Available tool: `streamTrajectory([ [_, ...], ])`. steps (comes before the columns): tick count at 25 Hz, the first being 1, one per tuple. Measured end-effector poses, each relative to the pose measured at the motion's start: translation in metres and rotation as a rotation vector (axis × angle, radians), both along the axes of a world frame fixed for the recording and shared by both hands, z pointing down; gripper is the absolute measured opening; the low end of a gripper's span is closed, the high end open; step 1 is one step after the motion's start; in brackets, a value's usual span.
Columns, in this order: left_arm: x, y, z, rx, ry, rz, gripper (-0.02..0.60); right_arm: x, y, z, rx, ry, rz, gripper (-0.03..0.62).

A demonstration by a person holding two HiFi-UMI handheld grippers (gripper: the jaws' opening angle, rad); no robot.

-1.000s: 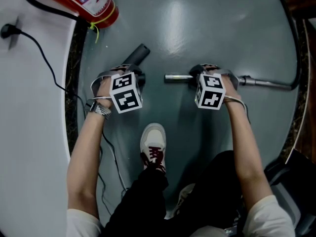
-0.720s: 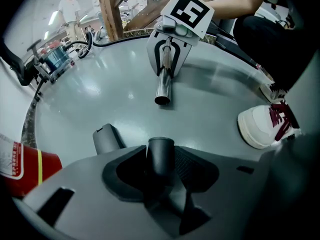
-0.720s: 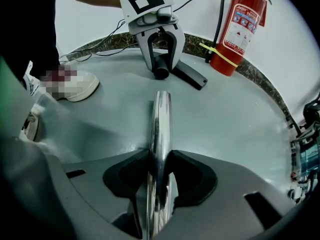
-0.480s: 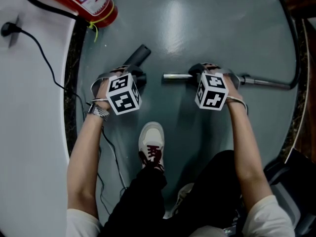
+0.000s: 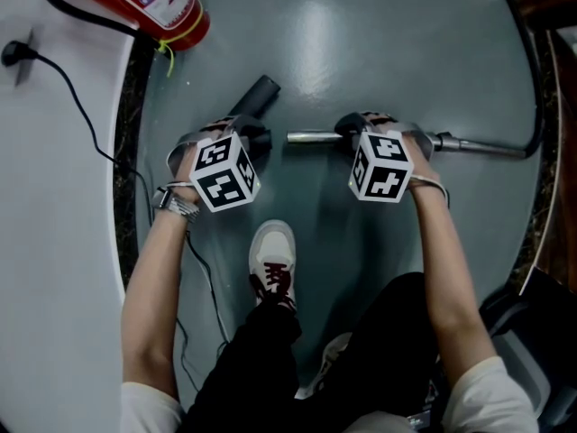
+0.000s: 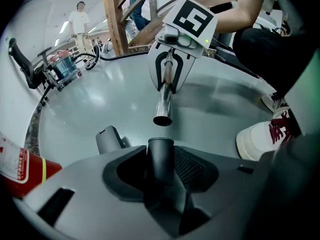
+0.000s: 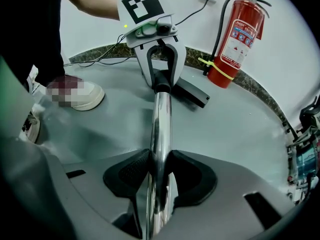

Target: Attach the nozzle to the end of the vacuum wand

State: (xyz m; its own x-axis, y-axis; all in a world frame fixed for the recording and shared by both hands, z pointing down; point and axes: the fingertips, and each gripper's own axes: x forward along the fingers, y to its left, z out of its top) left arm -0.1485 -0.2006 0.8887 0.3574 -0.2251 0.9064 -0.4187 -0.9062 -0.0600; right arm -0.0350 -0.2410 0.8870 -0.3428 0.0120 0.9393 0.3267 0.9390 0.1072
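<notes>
A dark grey nozzle (image 5: 255, 99) is clamped in my left gripper (image 5: 248, 138), which is shut on it. In the left gripper view the nozzle's round collar (image 6: 160, 156) stands between the pads of the left gripper (image 6: 160, 170) and faces the open end of the chrome vacuum wand (image 6: 163, 115) across a short gap. My right gripper (image 5: 356, 126) is shut on the wand (image 5: 311, 137), a little back from its free end. Seen from the right gripper (image 7: 156, 176), the wand (image 7: 161, 119) runs straight towards the nozzle (image 7: 161, 80). Both parts are held off the floor.
A red fire extinguisher (image 5: 144, 3) stands at the upper left by the white wall. A black cable (image 5: 86, 115) trails along the left. The person's white shoe (image 5: 275, 260) is between the arms. The wand's far end joins a dark hose (image 5: 539, 106) at the right.
The wand's free end has moved left, closer to the nozzle. The left gripper has lifted and tilted the nozzle a little. Both grips are unchanged.
</notes>
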Motion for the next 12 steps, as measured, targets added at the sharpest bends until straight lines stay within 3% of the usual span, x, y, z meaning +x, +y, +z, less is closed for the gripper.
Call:
streamTrajectory([
  [12,0.018,0.002,-0.005,0.015,0.025,0.023,0.169,-0.011,0.012,-0.008,-0.004,-0.018,-0.026,0.16],
])
